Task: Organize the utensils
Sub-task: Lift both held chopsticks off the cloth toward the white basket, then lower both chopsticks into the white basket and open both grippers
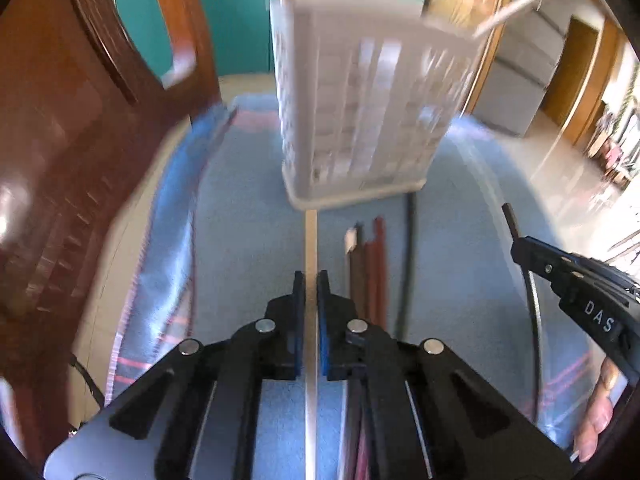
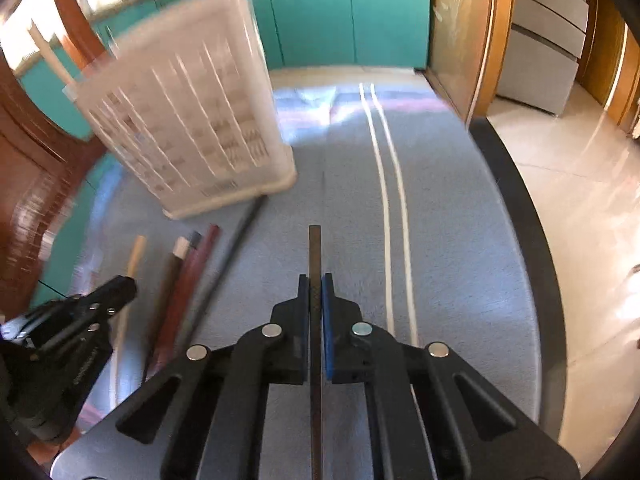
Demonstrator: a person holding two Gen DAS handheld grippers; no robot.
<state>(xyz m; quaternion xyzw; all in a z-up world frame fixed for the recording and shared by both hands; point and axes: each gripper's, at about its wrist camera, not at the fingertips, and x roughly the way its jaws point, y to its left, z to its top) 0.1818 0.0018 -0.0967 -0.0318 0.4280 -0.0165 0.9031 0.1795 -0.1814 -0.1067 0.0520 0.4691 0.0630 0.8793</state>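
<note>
Holding one chopstick in each gripper, I worry about the thin sticks twisting or slipping as I lift them toward the white slotted holder at the cloth's far end. My left gripper is clamped on a pale chopstick, my right gripper on a dark chopstick. More brown and red chopsticks lie loose mid-cloth, easily knocked.

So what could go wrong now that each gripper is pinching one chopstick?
1. The left gripper pinches the pale cream chopstick along a thin strip, so it might swivel or slip.
2. The right gripper's dark grey chopstick is long; its tip could knock the tall white slotted plastic basket.
3. The brown and red chopsticks lie close by and might get nudged.
</note>
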